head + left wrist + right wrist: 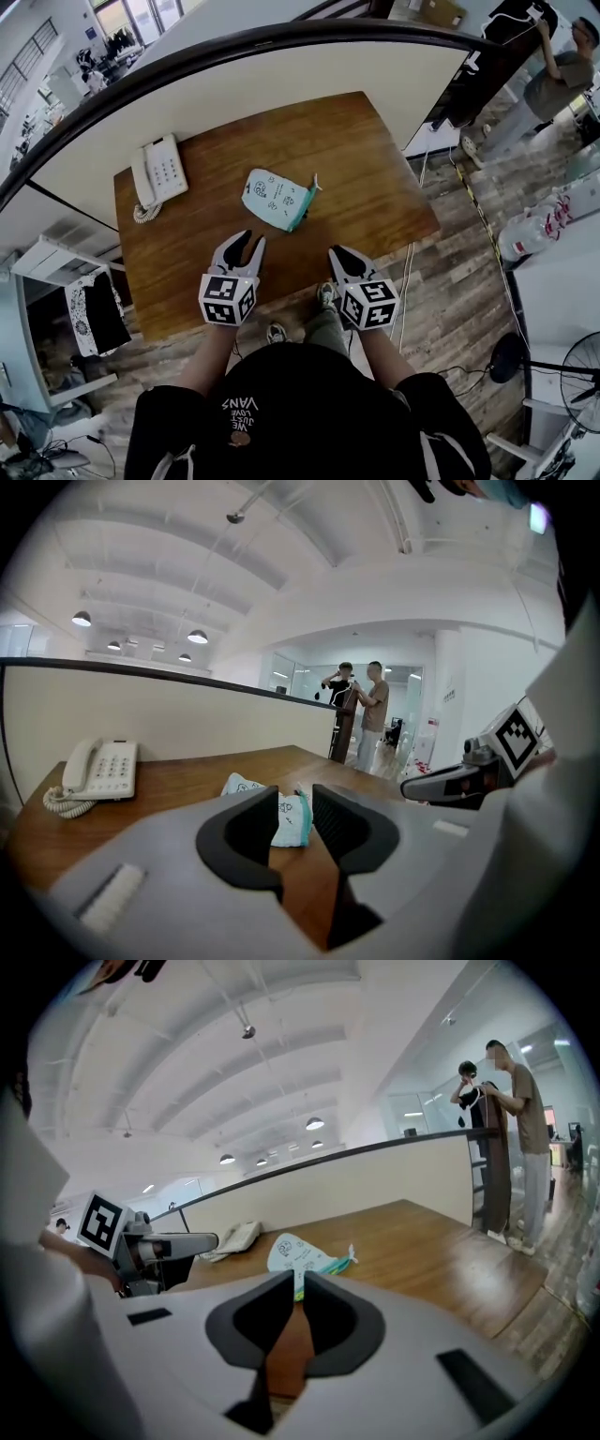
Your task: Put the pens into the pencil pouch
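Left gripper [253, 240] first: its jaws are spread, and the only thing showing through the gap is bare wood and the pouch farther off, so it's carrying nothing. The right gripper [335, 251] is pretty much pressed together with just a hairline slit left, and nothing is pinched in it either. Both hang side by side over the near edge of the tabletop [366, 159] and point toward 12 o'clock, slightly nose-down, with the person standing right behind them. That looks like a neutral hover rather than a reach, since neither one is anywhere near touching anything. The pencil pouch [277, 199] lies flat near the middle of the tabletop, at about 12 o'clock from the gap between the two grippers and well apart from both. It's pale mint with little printed doodles, and its teal edge and a small tab face 3 o'clock. Lying like that, it's easy to come at from the near side. Whether the zip is open or closed is too small to tell. A white desk phone [157, 172] sits out at roughly 10 o'clock from the pouch, near the far-left corner with its coiled cord beside it, well out of the way. Count: two grippers, one pouch, one phone, and zero pens visible anywhere on the wood. So presumably the pens are already inside, but the views can't confirm that. Two people [506, 1101] stand past the far end of the tabletop, not involved.
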`<state>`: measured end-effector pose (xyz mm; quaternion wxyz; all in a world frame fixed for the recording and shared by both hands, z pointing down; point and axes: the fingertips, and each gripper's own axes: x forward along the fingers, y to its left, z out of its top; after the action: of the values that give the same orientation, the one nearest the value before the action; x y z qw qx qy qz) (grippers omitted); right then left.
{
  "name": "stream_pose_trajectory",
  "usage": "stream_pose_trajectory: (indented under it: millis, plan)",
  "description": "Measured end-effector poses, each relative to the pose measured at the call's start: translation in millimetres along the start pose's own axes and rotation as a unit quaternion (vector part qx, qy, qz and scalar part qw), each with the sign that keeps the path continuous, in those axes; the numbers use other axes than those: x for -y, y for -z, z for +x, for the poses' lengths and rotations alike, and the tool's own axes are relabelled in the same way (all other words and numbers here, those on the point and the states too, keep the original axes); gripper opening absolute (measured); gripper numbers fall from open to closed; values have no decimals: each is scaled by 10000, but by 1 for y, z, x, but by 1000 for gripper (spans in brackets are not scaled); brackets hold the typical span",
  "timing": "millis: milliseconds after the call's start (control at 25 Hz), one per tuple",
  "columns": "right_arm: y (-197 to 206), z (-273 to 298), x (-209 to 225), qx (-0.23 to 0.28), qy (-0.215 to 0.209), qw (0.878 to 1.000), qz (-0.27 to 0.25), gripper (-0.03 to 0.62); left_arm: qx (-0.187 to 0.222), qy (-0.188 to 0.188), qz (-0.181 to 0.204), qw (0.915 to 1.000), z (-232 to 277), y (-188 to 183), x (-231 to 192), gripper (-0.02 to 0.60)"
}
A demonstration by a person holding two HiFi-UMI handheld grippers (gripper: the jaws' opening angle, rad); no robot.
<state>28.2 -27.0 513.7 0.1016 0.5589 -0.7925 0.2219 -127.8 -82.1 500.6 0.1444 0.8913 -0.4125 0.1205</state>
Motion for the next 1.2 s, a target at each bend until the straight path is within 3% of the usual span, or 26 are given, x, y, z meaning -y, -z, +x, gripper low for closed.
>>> stream_pose_trajectory:
  millis: [160, 360, 680, 1200]
  plan:
    - [-2, -4, -24, 150, -165, 9998, 4, 26, 110, 38, 182, 9998, -27, -2, 3, 53]
    - [-1, -8, -51, 221, -370, 9991, -21, 15, 162, 97, 190, 9996, -53, 2, 5, 14]
    - [9, -17, -85, 158, -565, 9981, -166, 12, 93, 259, 226, 9994, -84, 14, 17, 11]
    - [20, -28, -97, 61, -534, 9980, -331, 12, 117, 375, 345, 9986, -98, 26, 35, 11]
